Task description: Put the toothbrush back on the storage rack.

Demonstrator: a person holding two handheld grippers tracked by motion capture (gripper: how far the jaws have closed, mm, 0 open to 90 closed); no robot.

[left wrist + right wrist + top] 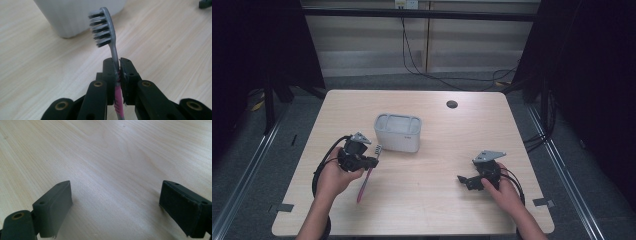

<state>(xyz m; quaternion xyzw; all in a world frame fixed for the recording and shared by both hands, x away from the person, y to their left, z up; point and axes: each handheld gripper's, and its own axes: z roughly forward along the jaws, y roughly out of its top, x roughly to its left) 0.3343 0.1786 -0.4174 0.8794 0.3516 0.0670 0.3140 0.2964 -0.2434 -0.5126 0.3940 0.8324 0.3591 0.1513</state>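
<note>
A toothbrush [113, 47] with a grey neck, pink handle and grey-and-black bristles is clamped in my left gripper [119, 65], which is shut on it near the neck. From above, the toothbrush [366, 180] hangs slanted, its pink handle pointing down toward the table and its head up near the grey rectangular holder [397, 132]. My left gripper [368, 160] sits just left of and in front of that holder. My right gripper [115, 202] is open with nothing between its jaws, low over bare wood. It rests at the table's right front [467, 181].
The light wooden table [437, 200] has a black round grommet [452, 104] at the back right. Cables run across the floor behind the table. Dark frames and rails stand at both sides.
</note>
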